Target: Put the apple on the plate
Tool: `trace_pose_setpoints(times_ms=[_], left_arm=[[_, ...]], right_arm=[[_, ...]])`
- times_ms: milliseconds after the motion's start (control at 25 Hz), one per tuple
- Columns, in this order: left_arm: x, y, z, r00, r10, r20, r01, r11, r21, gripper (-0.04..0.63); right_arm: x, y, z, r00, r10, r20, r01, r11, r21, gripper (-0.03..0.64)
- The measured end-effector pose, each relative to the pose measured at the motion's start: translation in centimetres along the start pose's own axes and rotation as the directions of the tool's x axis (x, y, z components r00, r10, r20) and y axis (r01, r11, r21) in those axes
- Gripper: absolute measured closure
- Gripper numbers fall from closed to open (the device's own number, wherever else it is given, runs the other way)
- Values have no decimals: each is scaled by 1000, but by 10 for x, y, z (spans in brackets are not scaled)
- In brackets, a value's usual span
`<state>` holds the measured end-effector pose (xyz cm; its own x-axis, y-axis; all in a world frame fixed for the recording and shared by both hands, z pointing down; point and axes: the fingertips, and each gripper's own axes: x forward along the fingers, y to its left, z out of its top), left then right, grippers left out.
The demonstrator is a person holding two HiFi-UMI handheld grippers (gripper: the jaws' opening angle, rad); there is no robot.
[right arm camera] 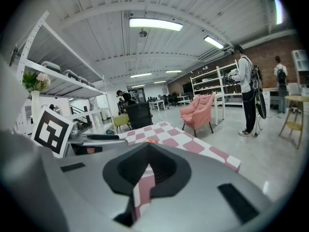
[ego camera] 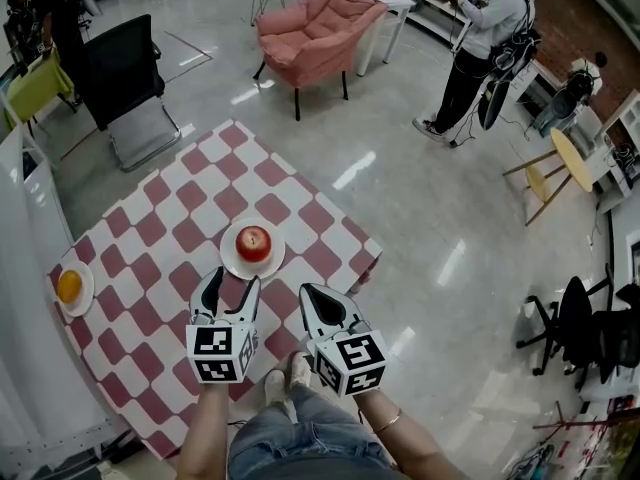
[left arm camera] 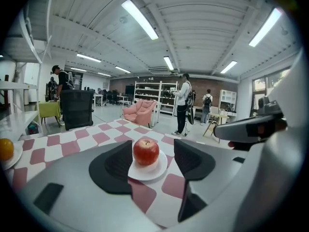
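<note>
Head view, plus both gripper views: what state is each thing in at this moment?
Apple: upright on the plate, not gripped.
Plate: flat on the checkered cloth, holding the apple.
Orange: on a second plate at the cloth's left edge, untouched.
Left gripper: jaws apart, empty, short of the apple.
Right gripper: jaws together, empty.

From the left gripper (ego camera: 232,280), the way at 12 o'clock is barred close ahead by the plate (ego camera: 231,264) and its apple (ego camera: 253,242). Open checked cloth (ego camera: 170,258) is left at 10 o'clock. A second plate (ego camera: 88,290) with an orange (ego camera: 69,286) is set well apart at 9 o'clock. The right gripper (ego camera: 308,294) is held just beside at 3 o'clock.
</note>
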<state>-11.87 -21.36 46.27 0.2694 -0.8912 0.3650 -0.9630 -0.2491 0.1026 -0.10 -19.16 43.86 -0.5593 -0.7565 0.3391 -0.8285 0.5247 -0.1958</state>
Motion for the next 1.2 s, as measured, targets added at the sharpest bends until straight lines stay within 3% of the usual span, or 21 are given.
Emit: trace_pose_setpoints(times_ms=[640,960,1200], left_arm=[[-49,0,14,999,-29,43,28,999,28,414],[-74,4,19,998,-4,70,2,1000,25,539],[-89,4,20,996,-17,85,19,1000,-16,575]], right_arm=[[-23,29,15,999,25,49,-23,999,-39,606],[-31,41,20,997,40,71,-37,998,-45,606],[-42,45,23,996,34,84,-30,998,-50,607]])
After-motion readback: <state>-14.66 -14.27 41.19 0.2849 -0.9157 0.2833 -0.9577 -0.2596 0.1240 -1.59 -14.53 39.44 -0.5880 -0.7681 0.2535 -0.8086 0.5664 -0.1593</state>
